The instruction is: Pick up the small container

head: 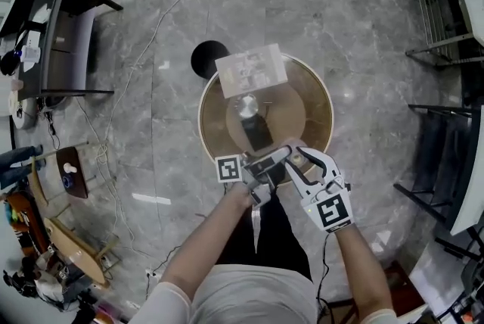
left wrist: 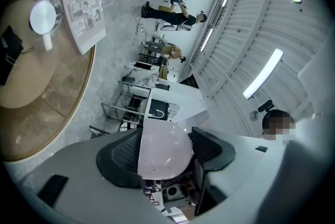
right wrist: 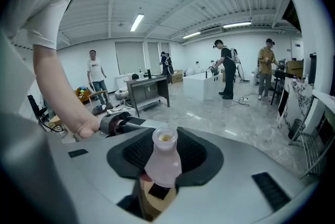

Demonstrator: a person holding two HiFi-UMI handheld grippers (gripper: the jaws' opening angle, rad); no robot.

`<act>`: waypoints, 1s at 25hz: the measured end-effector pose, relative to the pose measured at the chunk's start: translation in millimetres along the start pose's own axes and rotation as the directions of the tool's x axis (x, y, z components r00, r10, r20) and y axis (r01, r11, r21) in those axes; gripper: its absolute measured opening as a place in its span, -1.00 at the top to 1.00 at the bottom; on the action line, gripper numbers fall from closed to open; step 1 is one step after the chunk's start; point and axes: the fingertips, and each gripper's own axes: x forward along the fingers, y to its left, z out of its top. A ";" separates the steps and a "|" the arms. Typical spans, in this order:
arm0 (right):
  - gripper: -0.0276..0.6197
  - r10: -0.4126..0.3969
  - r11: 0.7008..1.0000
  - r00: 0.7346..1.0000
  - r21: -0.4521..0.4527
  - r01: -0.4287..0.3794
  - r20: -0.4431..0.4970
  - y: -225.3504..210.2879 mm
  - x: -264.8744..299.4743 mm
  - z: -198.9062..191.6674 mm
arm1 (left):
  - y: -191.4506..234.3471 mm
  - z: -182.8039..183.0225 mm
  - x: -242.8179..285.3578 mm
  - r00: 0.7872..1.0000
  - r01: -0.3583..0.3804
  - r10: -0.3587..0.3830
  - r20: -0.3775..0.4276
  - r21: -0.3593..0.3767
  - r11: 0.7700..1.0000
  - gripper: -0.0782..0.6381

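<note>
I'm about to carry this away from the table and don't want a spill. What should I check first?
1. Right gripper hold on the small container: ok, pads press both sides.
2. Container mouth: not ok, uncapped.
3. Left gripper hold on the pale rounded piece: ok, jaws on it.
4. Whether that piece belongs to the container: cannot tell.
5. Clear of the table, booklet and strainer: ok, neither gripper touches them.

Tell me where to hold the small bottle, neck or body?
Body, probably. The small bottle sits neck-up in the right claw, pads on its wide lower sides from left and right. The neck tapers narrow, giving pads less to bear on.
</note>
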 end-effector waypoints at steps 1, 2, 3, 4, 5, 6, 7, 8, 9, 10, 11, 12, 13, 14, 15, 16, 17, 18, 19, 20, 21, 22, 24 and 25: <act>0.45 0.006 1.000 1.000 -0.009 -0.006 0.002 2.9 -6.7 7.2 | -9.4 -4.7 1.1 1.000 0.005 -0.005 -0.001 0.002 1.000 -0.05; 0.45 0.010 1.000 1.000 -0.013 -0.010 0.003 5.6 -13.1 13.9 | -18.3 -9.2 2.2 1.000 0.009 -0.009 -0.002 0.004 1.000 -0.05; 0.45 0.014 1.000 1.000 -0.011 -0.014 0.005 8.1 -19.4 20.3 | -26.7 -13.7 3.4 1.000 0.013 -0.013 -0.004 0.006 1.000 -0.05; 0.45 0.016 1.000 1.000 -0.008 -0.016 0.007 10.5 -25.6 26.6 | -34.9 -18.1 4.6 1.000 0.017 -0.017 -0.004 0.008 1.000 -0.05; 0.45 0.019 1.000 1.000 -0.011 -0.018 0.010 13.1 -31.5 33.0 | -43.0 -22.3 5.4 1.000 0.021 -0.021 -0.003 0.010 1.000 -0.05; 0.45 0.021 1.000 1.000 -0.019 -0.020 0.015 15.9 -37.3 39.6 | -51.4 -26.3 6.0 1.000 0.026 -0.026 -0.001 0.013 1.000 -0.05; 0.45 0.022 0.999 1.000 -0.028 -0.021 0.022 18.9 -42.8 46.3 | -60.1 -30.0 6.4 0.999 0.032 -0.032 0.001 0.019 0.999 -0.05; 0.45 0.022 0.999 0.999 -0.037 -0.021 0.030 21.8 -48.0 52.7 | -68.7 -33.3 6.9 0.999 0.038 -0.038 0.003 0.027 0.999 -0.04; 0.45 0.022 0.999 0.999 -0.042 -0.020 0.040 24.4 -53.3 58.5 | -76.5 -36.8 7.3 0.999 0.042 -0.042 0.005 0.036 0.998 -0.04; 0.45 0.022 0.999 0.999 -0.044 -0.020 0.049 27.6 -59.9 63.2 | -83.3 -42.2 7.5 0.999 0.045 -0.045 0.007 0.044 0.998 -0.04; 0.45 0.024 0.999 0.998 -0.044 -0.021 0.057 32.0 -68.4 66.3 | -89.1 -50.2 7.2 0.999 0.046 -0.047 0.010 0.049 0.998 -0.04; 0.45 0.027 0.999 0.998 -0.042 -0.025 0.061 37.3 -78.2 68.4 | -94.1 -60.0 6.6 0.999 0.047 -0.048 0.013 0.051 0.998 -0.04; 0.45 0.031 0.999 0.998 -0.039 -0.029 0.063 42.5 -87.9 70.6 | -98.9 -69.7 5.8 0.999 0.048 -0.049 0.015 0.054 0.997 -0.04; 0.45 0.036 0.999 0.997 -0.039 -0.033 0.064 47.1 -95.9 73.6 | -104.0 -77.4 5.2 0.999 0.051 -0.052 0.017 0.058 0.997 -0.04; 0.45 0.042 0.998 0.997 -0.044 -0.039 0.066 51.0 -101.6 77.5 | -109.7 -82.4 4.5 0.998 0.055 -0.056 0.018 0.065 0.996 -0.04; 0.45 0.048 0.998 0.996 -0.053 -0.044 0.069 54.4 -105.7 82.5 | -116.1 -85.4 3.6 0.998 0.060 -0.062 0.020 0.073 0.996 -0.04; 0.45 0.054 0.997 0.996 -0.063 -0.049 0.073 57.5 -109.0 88.2 | -122.8 -87.5 2.8 0.998 0.065 -0.067 0.021 0.081 0.995 -0.04; 0.45 0.059 0.996 0.995 -0.072 -0.053 0.078 60.2 -112.1 94.1 | -129.7 -89.3 2.1 0.997 0.068 -0.070 0.023 0.088 0.994 -0.04; 0.45 0.063 0.995 0.995 -0.081 -0.056 0.083 62.4 -115.3 100.1 | -136.5 -90.9 2.0 0.997 0.071 -0.073 0.026 0.094 0.993 -0.04; 0.45 0.066 0.994 0.994 -0.088 -0.058 0.089 64.3 -118.6 105.9 | -143.2 -92.5 2.2 0.997 0.073 -0.076 0.027 0.100 0.992 -0.04; 0.45 0.069 0.994 0.993 -0.092 -0.060 0.095 66.2 -122.1 111.1 | -149.7 -94.6 2.5 0.997 0.073 -0.077 0.029 0.106 0.992 -0.04; 0.45 0.071 0.994 0.993 -0.094 -0.061 0.099 68.7 -125.7 115.7 | -155.8 -97.3 2.3 0.997 0.072 -0.076 0.032 0.107 0.992 -0.04; 0.45 0.073 0.994 0.992 -0.091 -0.064 0.103 74.7 -132.4 123.3 | -166.0 -103.4 -0.1 0.996 0.069 -0.074 0.039 0.104 0.992 -0.04; 0.45 0.074 0.994 0.992 -0.090 -0.065 0.105 77.7 -135.0 127.0 | -170.6 -105.9 -1.5 0.996 0.069 -0.074 0.042 0.100 0.993 -0.04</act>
